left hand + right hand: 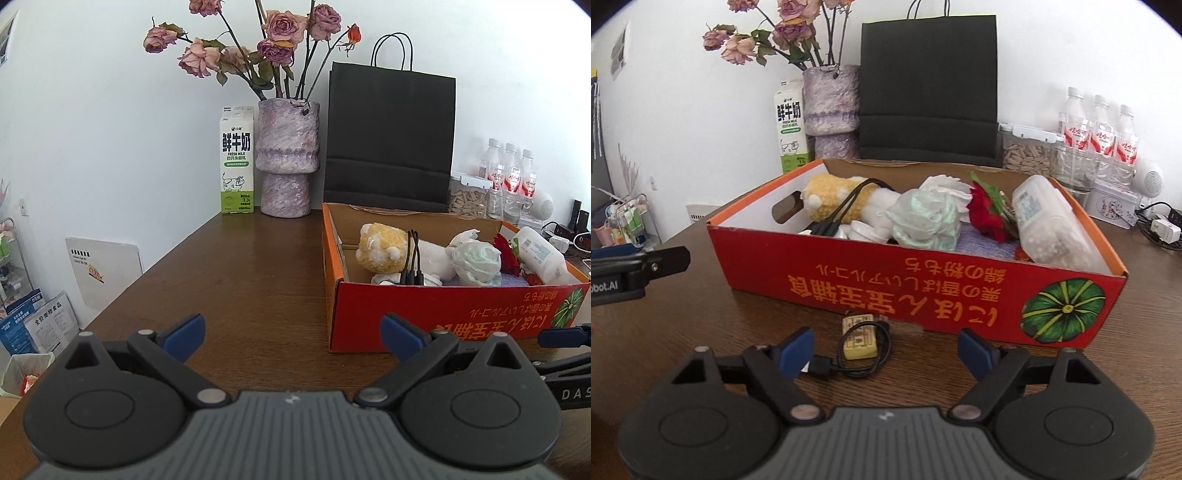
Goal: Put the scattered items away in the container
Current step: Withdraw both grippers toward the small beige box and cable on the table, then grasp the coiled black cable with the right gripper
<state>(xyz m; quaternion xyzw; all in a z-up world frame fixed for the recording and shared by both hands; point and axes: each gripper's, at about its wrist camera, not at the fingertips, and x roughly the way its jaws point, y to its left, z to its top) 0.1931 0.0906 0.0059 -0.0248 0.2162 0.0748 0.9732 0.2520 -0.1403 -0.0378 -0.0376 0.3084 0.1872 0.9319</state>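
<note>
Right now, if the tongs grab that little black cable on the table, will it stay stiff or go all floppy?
Probably floppy: the black cable lies in a loose coil on the table, so its loops would likely sag and dangle. It looks thin, so probably light. The small yellow block lying inside its loop may get dragged along or drop off; whether they are joined cannot be told.

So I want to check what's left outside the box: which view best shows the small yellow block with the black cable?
The right wrist view. The yellow block and its looped black cable lie on the table before the red box, ahead of the open right hand-held gripper. The left wrist view doesn't show them.
</note>
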